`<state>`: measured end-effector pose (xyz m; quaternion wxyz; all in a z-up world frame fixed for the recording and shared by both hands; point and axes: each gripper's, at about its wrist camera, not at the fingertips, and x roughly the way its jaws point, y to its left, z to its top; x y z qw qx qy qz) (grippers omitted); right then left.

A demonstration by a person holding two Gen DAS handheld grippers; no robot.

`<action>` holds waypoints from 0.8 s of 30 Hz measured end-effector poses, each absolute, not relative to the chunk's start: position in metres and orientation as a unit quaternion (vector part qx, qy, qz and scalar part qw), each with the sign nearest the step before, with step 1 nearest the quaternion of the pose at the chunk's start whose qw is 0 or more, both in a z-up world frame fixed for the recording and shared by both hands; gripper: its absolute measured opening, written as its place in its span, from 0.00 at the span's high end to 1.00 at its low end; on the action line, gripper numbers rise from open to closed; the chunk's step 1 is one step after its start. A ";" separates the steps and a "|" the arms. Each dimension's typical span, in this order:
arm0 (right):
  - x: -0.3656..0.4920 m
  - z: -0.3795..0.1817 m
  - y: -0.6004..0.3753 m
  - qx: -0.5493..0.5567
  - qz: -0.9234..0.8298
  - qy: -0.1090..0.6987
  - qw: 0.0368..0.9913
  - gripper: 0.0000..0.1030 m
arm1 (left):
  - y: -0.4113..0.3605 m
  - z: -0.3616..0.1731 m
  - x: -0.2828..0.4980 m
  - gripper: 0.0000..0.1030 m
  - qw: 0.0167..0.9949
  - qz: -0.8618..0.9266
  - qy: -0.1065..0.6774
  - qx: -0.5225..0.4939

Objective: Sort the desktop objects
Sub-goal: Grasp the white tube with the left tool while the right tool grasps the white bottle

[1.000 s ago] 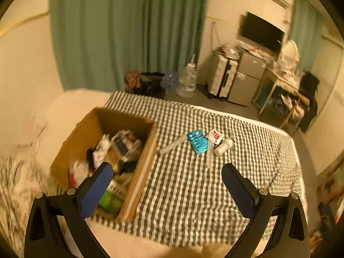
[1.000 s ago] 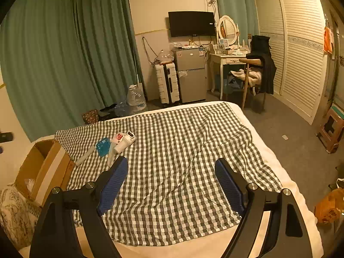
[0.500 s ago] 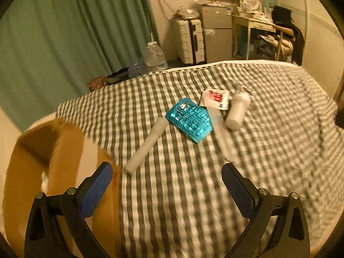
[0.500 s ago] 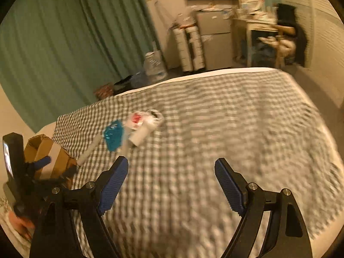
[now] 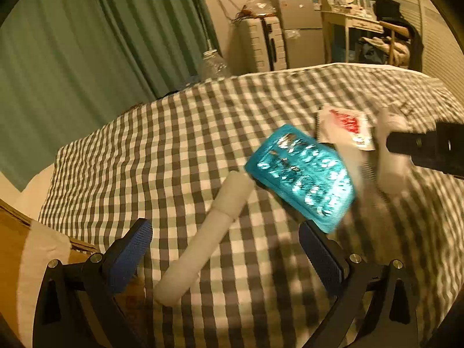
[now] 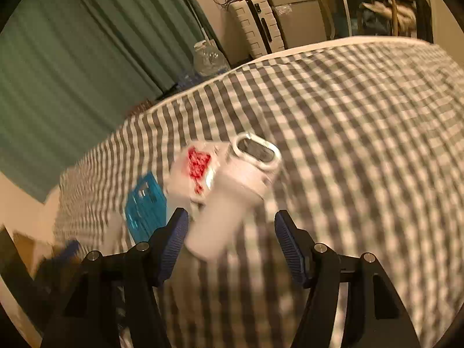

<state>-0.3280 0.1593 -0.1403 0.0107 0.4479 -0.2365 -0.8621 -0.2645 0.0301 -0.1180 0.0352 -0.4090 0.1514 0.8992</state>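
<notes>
On the checked bed (image 5: 179, 133) lie four loose things: one long white tube (image 5: 203, 243), one teal blister pack (image 5: 301, 174), one white packet with red print (image 5: 345, 127) and one white bottle with a loop cap (image 6: 229, 200). At the near left stands one cardboard box (image 5: 14, 249). Past the far edge are one suitcase (image 5: 261, 43) and one large water jug (image 5: 213, 63).

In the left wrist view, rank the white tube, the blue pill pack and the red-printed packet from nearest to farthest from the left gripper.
1. White tube: lies between the open fingers of the left gripper.
2. Blue pill pack: just past the right finger, on the checked cloth.
3. Red-printed packet: farther back, to the right.
</notes>
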 end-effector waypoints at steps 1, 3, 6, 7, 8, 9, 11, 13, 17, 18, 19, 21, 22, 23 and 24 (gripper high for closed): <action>-0.334 -0.146 0.158 0.462 -0.855 -0.236 0.006 0.40 | 0.031 -0.122 -0.266 0.00 0.033 0.896 0.157 -0.413; -0.333 -0.152 0.155 0.463 -0.859 -0.219 0.002 0.50 | 0.031 -0.127 -0.267 0.00 0.038 0.889 0.166 -0.424; -0.310 -0.145 0.152 0.464 -0.865 -0.185 0.046 0.67 | 0.030 -0.130 -0.277 0.10 0.056 0.879 0.157 -0.448; -0.293 -0.141 0.152 0.461 -0.869 -0.171 0.061 0.69 | 0.024 -0.127 -0.281 0.17 0.054 0.882 0.139 -0.447; -0.275 -0.139 0.152 0.465 -0.870 -0.150 0.066 0.69 | 0.020 -0.127 -0.285 0.32 0.057 0.880 0.119 -0.457; -0.261 -0.140 0.153 0.471 -0.870 -0.132 0.065 0.69 | 0.014 -0.127 -0.288 0.43 0.064 0.875 0.094 -0.470; -0.235 -0.144 0.159 0.476 -0.869 -0.118 0.069 0.69 | 0.006 -0.128 -0.287 0.58 0.058 0.876 0.059 -0.475; -0.215 -0.148 0.172 0.478 -0.865 -0.134 0.068 0.69 | 0.008 -0.128 -0.280 0.73 0.045 0.876 0.067 -0.475; -0.202 -0.143 0.185 0.487 -0.860 -0.139 0.053 0.69 | 0.014 -0.119 -0.258 0.95 0.044 0.875 0.087 -0.474; -0.204 -0.140 0.185 0.489 -0.859 -0.140 0.054 0.69 | 0.015 -0.116 -0.251 0.95 0.046 0.876 0.089 -0.473; -0.201 -0.138 0.184 0.489 -0.859 -0.144 0.057 0.69 | 0.013 -0.110 -0.243 0.95 0.053 0.876 0.076 -0.473; -0.193 -0.134 0.184 0.486 -0.860 -0.142 0.061 0.69 | 0.009 -0.103 -0.231 0.95 0.058 0.876 0.057 -0.476; -0.189 -0.131 0.182 0.488 -0.860 -0.138 0.063 0.69 | 0.008 -0.095 -0.223 0.95 0.061 0.878 0.044 -0.473; -0.185 -0.128 0.182 0.487 -0.860 -0.135 0.064 0.69 | 0.005 -0.090 -0.216 0.95 0.065 0.878 0.034 -0.472; -0.179 -0.124 0.181 0.486 -0.861 -0.137 0.068 0.69 | 0.003 -0.085 -0.210 0.95 0.064 0.881 0.027 -0.469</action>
